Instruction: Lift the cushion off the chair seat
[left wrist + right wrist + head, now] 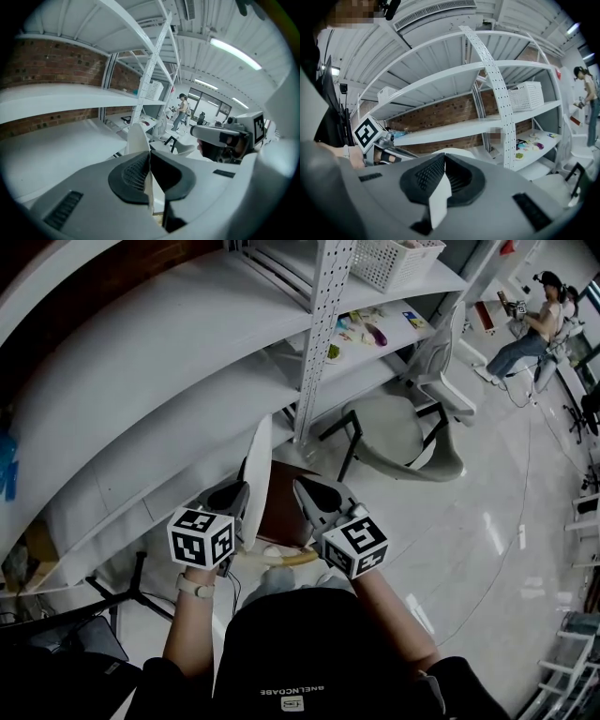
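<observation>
Left gripper [149, 171] and right gripper [440, 180] hold white cushion [260, 456] above chair seat [284, 517]
Both jaw pairs are clamped narrowly on its thin edge, and it hangs upright beside the shelving [319, 334].

White cushion [257, 457]; brown chair seat [283, 512] with a tan rim. Left claw [242, 495] and right claw [302, 487]: grey shells, black ribbed pads, cubes with black-and-white square markers. White shelving [169, 362] against a red-brown brick wall [440, 114]; white lattice basket [389, 261]; pale grey glossy floor [487, 549].
</observation>
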### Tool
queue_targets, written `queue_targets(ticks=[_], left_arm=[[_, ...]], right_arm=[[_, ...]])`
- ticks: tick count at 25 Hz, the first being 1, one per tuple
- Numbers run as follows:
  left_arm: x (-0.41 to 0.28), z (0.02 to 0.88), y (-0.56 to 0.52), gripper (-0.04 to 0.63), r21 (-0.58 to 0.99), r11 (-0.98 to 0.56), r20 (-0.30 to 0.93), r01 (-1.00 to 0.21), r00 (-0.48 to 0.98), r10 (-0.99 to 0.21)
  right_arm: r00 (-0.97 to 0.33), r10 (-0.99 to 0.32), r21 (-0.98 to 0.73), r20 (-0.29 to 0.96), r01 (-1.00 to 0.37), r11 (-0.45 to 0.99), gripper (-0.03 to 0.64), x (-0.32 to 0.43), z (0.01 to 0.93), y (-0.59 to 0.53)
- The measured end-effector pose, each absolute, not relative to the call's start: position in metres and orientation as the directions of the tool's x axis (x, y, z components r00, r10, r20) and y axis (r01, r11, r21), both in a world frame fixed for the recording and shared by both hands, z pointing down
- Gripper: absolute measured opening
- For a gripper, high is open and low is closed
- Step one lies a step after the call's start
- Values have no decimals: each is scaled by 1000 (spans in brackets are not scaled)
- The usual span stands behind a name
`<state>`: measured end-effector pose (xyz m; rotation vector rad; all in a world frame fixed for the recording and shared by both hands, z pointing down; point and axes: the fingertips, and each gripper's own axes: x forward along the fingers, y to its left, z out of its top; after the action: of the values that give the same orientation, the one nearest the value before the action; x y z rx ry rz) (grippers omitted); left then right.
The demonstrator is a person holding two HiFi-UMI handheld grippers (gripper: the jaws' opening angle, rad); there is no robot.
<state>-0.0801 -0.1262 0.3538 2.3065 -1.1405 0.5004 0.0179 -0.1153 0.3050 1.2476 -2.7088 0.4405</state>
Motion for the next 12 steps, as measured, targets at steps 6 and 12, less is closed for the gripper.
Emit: queue_targets(ticks=[6, 12], left_arm=[[-81, 314, -128, 23, 262, -550, 442, -793, 605, -662], [-79, 273, -128, 23, 259, -599, 292, -757, 653, -699]], right_arm=[[-654, -731, -179, 195, -757, 629, 11, 13, 282, -117], [-657, -738, -126, 152, -754, 645, 11, 9, 258, -122]])
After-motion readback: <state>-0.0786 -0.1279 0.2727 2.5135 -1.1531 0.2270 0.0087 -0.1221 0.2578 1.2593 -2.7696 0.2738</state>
